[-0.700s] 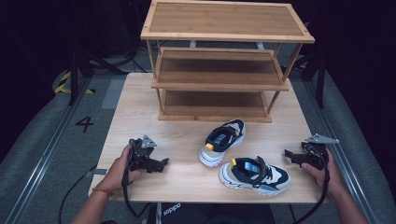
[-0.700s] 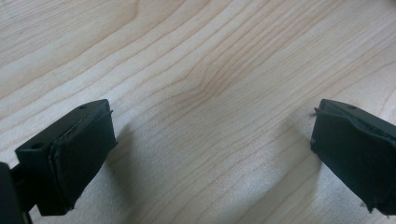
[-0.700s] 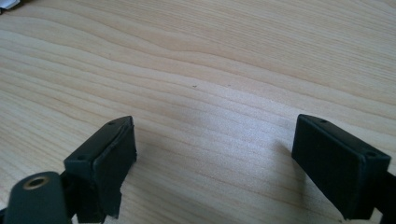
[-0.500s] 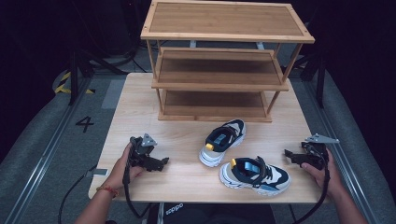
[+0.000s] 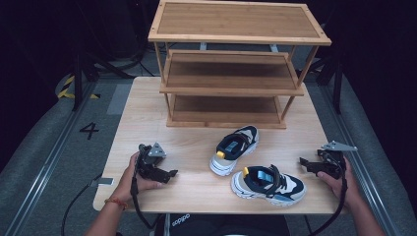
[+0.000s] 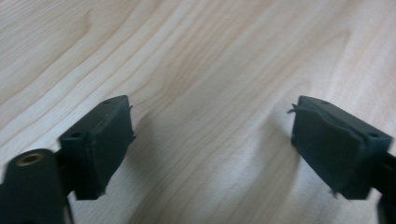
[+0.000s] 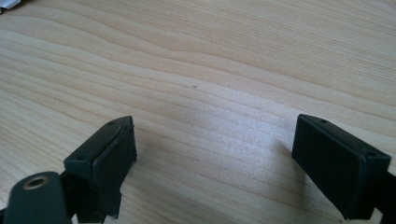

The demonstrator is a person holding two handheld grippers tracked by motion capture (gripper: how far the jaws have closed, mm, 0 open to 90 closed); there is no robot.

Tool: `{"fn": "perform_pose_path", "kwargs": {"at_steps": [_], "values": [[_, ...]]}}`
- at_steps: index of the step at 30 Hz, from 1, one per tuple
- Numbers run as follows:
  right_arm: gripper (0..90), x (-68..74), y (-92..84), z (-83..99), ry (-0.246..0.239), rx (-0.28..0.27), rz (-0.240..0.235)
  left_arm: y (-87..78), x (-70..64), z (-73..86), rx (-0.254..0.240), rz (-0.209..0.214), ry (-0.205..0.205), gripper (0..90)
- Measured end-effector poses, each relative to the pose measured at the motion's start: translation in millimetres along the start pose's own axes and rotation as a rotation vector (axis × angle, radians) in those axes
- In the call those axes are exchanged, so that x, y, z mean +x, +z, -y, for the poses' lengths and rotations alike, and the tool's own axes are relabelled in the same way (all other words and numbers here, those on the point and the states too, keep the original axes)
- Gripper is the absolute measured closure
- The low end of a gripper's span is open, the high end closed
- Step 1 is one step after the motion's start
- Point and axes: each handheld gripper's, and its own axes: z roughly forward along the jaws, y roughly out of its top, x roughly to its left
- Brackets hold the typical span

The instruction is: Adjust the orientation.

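Your left tongs [image 6: 210,149] and right tongs [image 7: 215,163] both stand spread over bare pale wooden tabletop [image 5: 196,147], pinching nothing. From above you also see two white, navy and yellow sneakers [image 5: 235,150] lying between them, before a three-tier wooden shoe rack [image 5: 231,83].

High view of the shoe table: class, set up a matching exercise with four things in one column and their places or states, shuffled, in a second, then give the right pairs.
Things
1. three-tier wooden shoe rack
2. white and navy sneaker with a yellow tab
3. second white, navy and blue sneaker
4. left gripper

Places or states
A. nearest the table's front edge, lying crosswise
B. at the far side of the light wooden table, shelves bare
C. open, held over bare wood, left of the shoes
D. just in front of the rack, angled toward it

Pairs: 1-B, 2-D, 3-A, 4-C
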Motion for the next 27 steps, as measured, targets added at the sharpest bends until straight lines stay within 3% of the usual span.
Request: {"fn": "perform_pose_path", "kwargs": {"at_steps": [3, 10, 15, 20, 27], "values": [[13.9, 0.0, 0.0, 0.0, -0.001, -0.001, 0.000, 0.1, -5.2, -4.2, 0.009, 0.014, 0.044, 16.2], [13.9, -0.1, 0.1, 0.0, -0.001, -0.001, 0.000, -10.4, -13.0, -12.5, -0.045, 0.045, 0.069, 19.0], [14.0, -0.1, 0.0, 0.0, -0.001, -0.001, 0.000, -21.8, -26.8, -30.8, -0.088, 0.079, 0.146, 19.8], [14.0, -0.3, -0.4, 0.3, -0.001, 0.000, -0.005, -23.4, -34.7, -44.7, -0.104, 0.093, 0.185, 19.6], [14.0, -0.3, -1.0, 0.6, -0.001, 0.001, -0.006, -21.1, -46.5, -72.3, -0.119, 0.121, 0.280, 19.4]]}}
